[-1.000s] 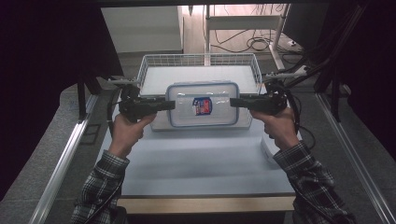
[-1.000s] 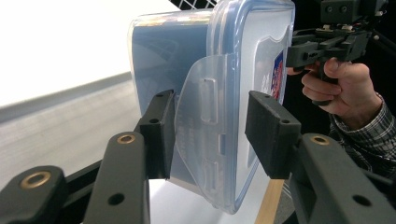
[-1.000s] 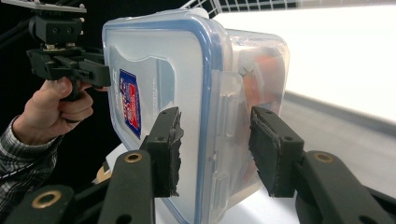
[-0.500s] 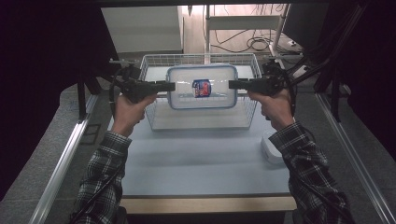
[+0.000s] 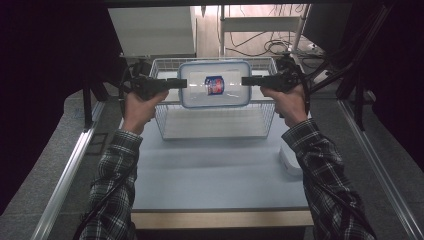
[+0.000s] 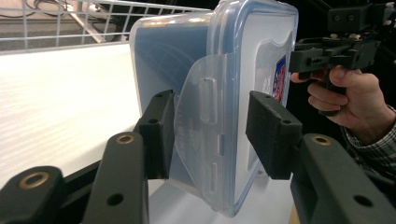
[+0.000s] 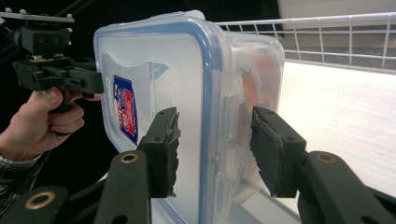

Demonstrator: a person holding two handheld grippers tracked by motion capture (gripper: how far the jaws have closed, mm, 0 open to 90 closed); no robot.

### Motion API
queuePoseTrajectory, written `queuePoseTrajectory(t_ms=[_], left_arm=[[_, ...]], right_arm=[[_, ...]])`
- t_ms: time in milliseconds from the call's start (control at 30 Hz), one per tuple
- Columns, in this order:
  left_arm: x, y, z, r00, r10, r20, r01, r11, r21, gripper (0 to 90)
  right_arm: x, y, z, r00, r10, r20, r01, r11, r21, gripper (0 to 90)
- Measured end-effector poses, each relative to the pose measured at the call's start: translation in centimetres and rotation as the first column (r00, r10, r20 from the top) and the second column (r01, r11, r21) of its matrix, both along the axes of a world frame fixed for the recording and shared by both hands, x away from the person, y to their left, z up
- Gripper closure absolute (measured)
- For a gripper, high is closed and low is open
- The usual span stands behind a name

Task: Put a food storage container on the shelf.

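1. Dark surroundings frame a pale surface (image 5: 215, 170) with a wire basket (image 5: 215, 125) at its far end.
2. A clear lidded container (image 5: 215, 84) hangs in the air above the basket, carried from both ends.
3. The left gripper (image 5: 182, 83) clamps the container's left end, jaws partly open around the latch flap (image 6: 201, 126).
4. The right gripper (image 5: 246, 81) does likewise at the right end, pads on lid and wall.
5. Both forearms reach forward, hands level, grippers pointing inward at each other.
6. Risk: if one hand drifts outward or loosens, the smooth plastic may slip and the container may tilt or drop onto the basket rim.
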State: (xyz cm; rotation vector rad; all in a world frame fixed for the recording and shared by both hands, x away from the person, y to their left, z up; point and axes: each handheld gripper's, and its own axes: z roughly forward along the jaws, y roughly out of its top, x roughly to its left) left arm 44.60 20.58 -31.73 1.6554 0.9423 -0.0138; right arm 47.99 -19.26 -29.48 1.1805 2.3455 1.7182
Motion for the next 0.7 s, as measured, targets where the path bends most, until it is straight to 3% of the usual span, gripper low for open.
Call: queuePoseTrajectory(t_ms=[333,567,700], left_arm=[[1.0,0.2,-0.3,0.9997,0.019,0.016,-0.018,0.9997,-0.013,52.3],[0.9,-0.1,-0.6,0.9978,0.051,0.043,-0.050,0.9985,-0.022,50.4],[0.7,-0.4,-0.6,0.9959,0.065,0.063,-0.065,0.9979,-0.004,49.0]], right_arm=[[1.1,0.3,0.0,1.0000,-0.006,0.003,0.006,1.0000,-0.003,52.3],[1.0,0.7,0.3,0.9997,-0.015,0.018,0.016,0.9991,-0.038,51.0],[0.9,0.8,0.3,0.9995,-0.019,0.025,0.020,0.9988,-0.046,50.5]])
